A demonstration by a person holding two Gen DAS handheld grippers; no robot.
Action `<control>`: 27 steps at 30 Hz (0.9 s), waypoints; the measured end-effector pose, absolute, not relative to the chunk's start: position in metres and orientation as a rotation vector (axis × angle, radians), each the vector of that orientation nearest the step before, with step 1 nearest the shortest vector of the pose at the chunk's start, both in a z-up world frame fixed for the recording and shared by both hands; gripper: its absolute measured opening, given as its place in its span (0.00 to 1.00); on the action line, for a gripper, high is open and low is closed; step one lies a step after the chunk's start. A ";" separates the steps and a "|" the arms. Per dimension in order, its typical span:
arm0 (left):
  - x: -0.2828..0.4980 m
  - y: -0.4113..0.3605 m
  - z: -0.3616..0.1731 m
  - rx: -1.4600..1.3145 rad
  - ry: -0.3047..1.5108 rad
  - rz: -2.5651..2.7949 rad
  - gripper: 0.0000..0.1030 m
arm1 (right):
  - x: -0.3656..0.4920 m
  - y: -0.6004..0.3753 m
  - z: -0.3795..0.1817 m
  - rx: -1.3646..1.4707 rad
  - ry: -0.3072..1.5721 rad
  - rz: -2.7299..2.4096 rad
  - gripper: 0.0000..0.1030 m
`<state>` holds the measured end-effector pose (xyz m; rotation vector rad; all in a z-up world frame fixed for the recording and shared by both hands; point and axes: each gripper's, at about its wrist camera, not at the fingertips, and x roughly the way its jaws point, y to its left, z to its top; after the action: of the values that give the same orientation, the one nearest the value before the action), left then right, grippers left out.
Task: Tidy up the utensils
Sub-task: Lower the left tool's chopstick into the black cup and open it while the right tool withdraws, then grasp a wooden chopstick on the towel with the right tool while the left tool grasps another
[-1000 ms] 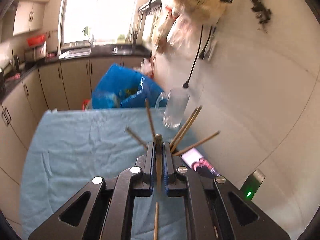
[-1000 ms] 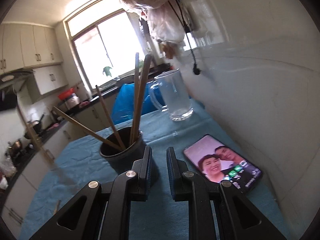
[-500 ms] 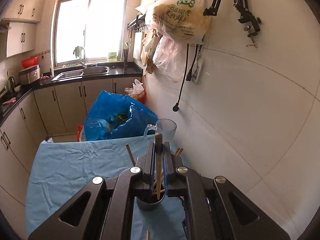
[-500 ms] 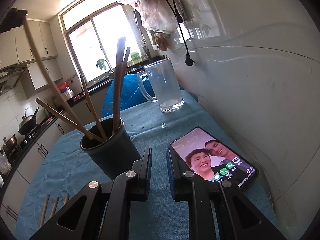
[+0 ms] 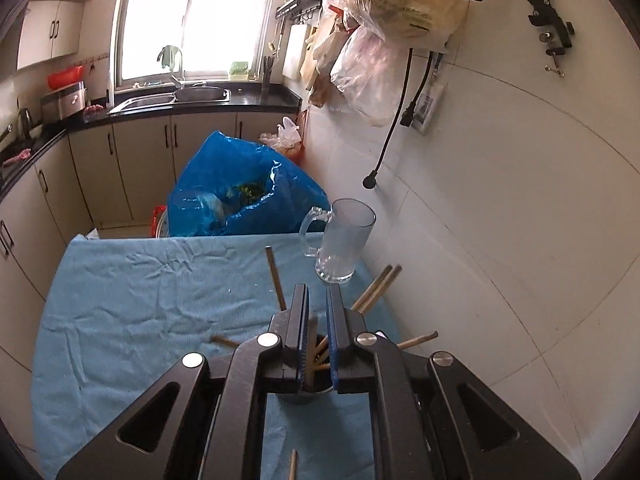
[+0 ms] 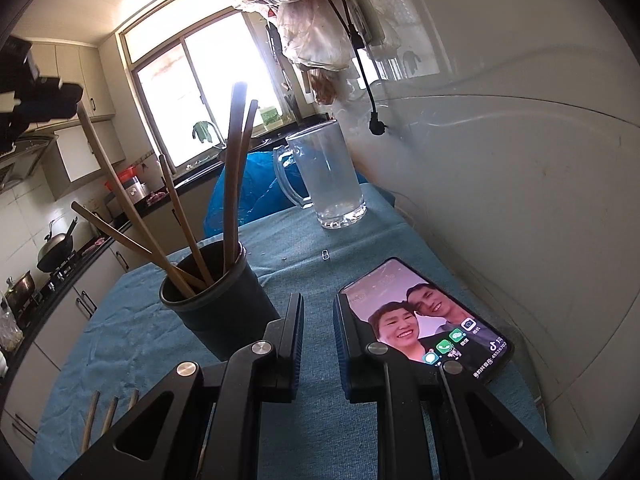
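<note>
A dark cup (image 6: 218, 312) stands on the blue cloth and holds several wooden chopsticks (image 6: 232, 176). My left gripper (image 5: 318, 300) hangs right above the cup (image 5: 306, 394), jaws slightly apart and empty; a chopstick (image 5: 311, 340) stands in the cup just below the gap. The left gripper also shows in the right wrist view (image 6: 38, 100) at the upper left, above a long leaning chopstick (image 6: 120, 192). My right gripper (image 6: 318, 308) is open and empty, low over the cloth to the right of the cup. Three loose chopsticks (image 6: 108, 416) lie at the front left.
A glass mug (image 6: 326, 174) stands at the table's far end near the wall. A lit phone (image 6: 426, 320) lies to the right of my right gripper. A blue bag (image 5: 240, 192) sits behind the table. The white wall (image 5: 500, 240) runs along the right edge.
My left gripper has opened and let go of the chopstick, which now stands in the cup. The right gripper has stayed about where it was.
</note>
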<state>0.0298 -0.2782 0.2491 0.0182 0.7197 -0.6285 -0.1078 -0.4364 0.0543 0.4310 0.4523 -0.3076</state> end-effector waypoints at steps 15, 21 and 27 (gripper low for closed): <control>-0.035 -0.127 0.171 -0.045 0.665 -0.376 0.59 | -0.102 -0.431 0.053 0.411 0.474 -0.279 0.22; -0.025 -0.047 0.087 -0.121 0.847 -0.183 0.60 | -0.097 -0.420 0.051 0.365 0.500 -0.250 0.22; -0.017 -0.016 0.027 -0.099 0.948 -0.100 0.60 | -0.091 -0.408 0.046 0.308 0.524 -0.239 0.22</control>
<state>-0.0172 -0.0164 0.0266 -0.0989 0.9479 -0.1002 -0.0911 -0.4084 0.0464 0.3080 0.5237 -0.2392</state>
